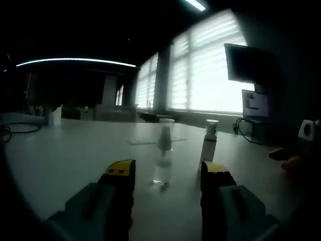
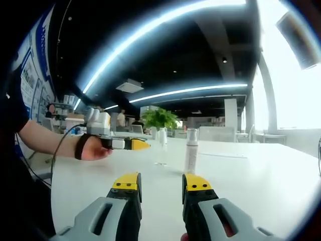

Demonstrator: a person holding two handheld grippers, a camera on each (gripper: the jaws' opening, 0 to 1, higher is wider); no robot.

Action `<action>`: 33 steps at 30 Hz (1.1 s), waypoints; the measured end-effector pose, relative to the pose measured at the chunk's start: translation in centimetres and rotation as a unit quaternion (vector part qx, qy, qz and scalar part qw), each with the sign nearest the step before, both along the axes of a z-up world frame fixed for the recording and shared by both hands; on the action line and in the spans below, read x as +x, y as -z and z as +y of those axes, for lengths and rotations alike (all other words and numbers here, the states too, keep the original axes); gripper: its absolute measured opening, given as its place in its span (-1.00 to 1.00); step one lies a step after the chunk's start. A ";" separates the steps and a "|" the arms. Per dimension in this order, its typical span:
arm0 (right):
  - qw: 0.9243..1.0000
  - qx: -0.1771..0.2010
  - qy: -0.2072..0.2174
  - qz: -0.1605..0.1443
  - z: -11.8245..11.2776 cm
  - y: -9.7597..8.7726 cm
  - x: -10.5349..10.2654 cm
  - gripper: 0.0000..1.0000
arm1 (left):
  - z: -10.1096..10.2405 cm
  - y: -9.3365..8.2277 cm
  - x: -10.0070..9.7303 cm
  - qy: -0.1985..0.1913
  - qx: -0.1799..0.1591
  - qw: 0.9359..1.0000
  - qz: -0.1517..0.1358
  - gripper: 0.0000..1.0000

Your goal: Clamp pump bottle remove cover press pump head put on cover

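Pump bottle (image 1: 163, 150), clear and still capped, stands out on the white worktop (image 1: 60, 155), well in from its edges, straight ahead of my left gripper (image 1: 167, 175) and not yet touched. Just beside it stands a white bottle (image 1: 209, 143), apart from it. My left jaws are spread with nothing between them. My right gripper (image 2: 161, 185) is likewise spread and empty, farther back, with both bottles in front of it. I judge this to be the very start: the clamp is not made. Next I should bring the left jaws forward around the clear body, low down, and close without knocking the white one.
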State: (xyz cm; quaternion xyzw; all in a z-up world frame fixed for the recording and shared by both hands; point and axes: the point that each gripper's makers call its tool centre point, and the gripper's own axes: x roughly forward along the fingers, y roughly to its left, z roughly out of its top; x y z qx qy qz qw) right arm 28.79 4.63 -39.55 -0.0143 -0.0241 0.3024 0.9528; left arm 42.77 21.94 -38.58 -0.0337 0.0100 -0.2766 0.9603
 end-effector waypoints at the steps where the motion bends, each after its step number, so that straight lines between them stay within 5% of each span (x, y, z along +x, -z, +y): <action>1: 1.000 0.000 0.000 0.000 0.0 0.0 0.0 -0.46 | 0.0 0.0 0.2 0.000 0.000 1.000 -0.001 -0.14; 33: 1.000 0.002 -0.001 -0.001 0.2 -0.1 -0.2 -0.46 | -2.5 0.7 3.9 -0.010 0.014 1.000 -0.009 -0.18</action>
